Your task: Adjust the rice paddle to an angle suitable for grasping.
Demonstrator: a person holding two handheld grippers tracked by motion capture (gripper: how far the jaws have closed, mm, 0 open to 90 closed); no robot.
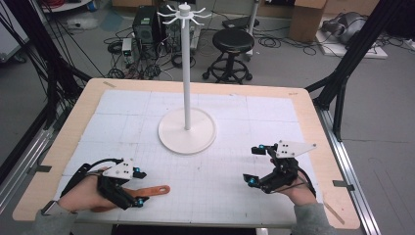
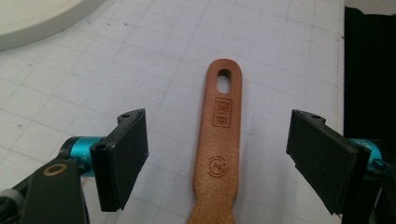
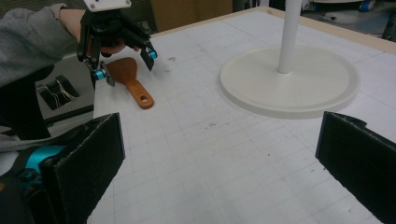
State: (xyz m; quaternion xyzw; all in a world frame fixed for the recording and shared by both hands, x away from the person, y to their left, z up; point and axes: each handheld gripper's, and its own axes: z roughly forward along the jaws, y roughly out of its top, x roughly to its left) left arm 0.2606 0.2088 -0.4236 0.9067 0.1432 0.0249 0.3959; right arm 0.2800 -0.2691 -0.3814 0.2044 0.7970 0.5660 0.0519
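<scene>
Two embossed marks are seen on the handle of the orange spatula, below its hanging slot. Nearest the slot, a small rectangular stamp is noted (characters too blurred to be read). Farther from the slot, a circled mark is read as "Ag+".

The table bears a gridded mat, stand and spatula.
</scene>
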